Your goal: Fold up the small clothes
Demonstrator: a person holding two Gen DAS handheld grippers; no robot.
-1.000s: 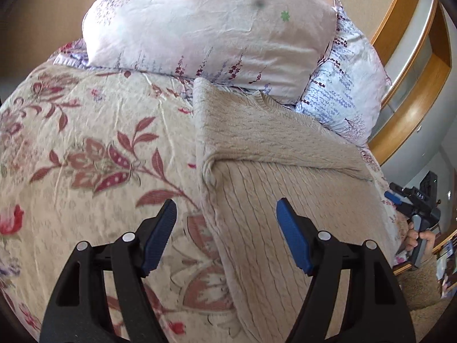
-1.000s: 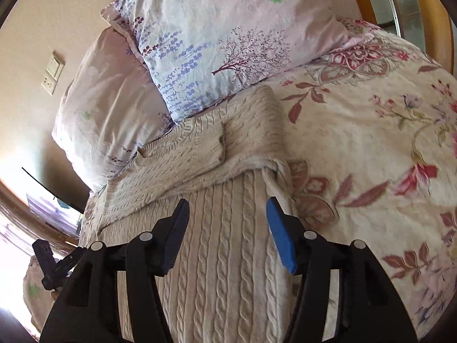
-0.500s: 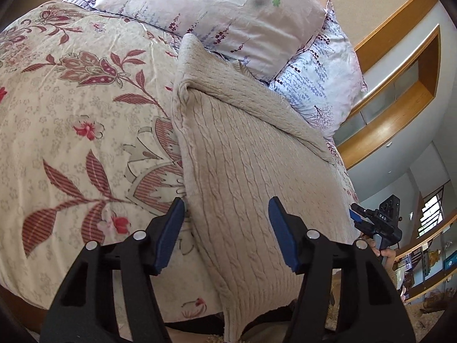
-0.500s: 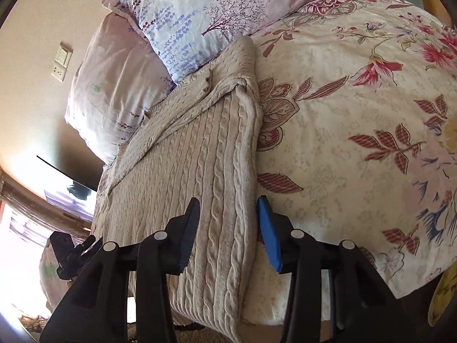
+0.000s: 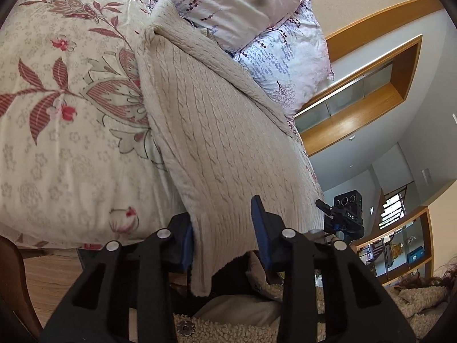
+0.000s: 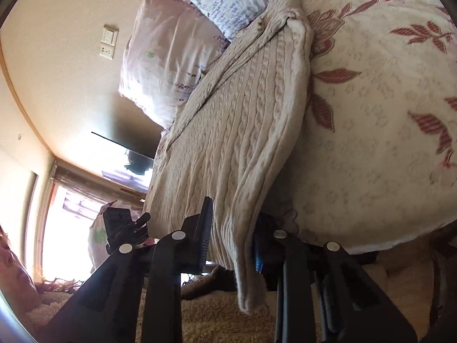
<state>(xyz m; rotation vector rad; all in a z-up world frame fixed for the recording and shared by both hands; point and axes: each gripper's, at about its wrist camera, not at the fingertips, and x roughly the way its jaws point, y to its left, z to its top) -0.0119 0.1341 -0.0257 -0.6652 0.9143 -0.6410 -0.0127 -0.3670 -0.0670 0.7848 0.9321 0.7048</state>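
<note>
The sweater (image 5: 217, 131) lies on the bed (image 5: 57, 120), with its top end up by the pillows (image 5: 234, 3). Its bottom edge hangs over the side of the bed, down toward the floor.

The left gripper (image 5: 222, 234) is at one bottom corner. Its two fingers are apart, and the hem sits in the gap between them. They do not look squeezed on it yet. The right gripper (image 6: 232, 234) is at the other bottom corner. Its fingers are apart too, with the thick folded edge between them. One blue pad (image 6: 258, 257) is partly hidden by the knit, so I cannot tell if it touches.

The sweater looks soft, thick and floppy. It is a cable knit, so it may be a bit heavy and it will sag and stretch if pulled hard. It will not break, and it does not look slippery.

I think the best place to hold it is at the two bottom corners, pinching all the layers. Then both corners should go up together, so the fold stays straight.
</note>
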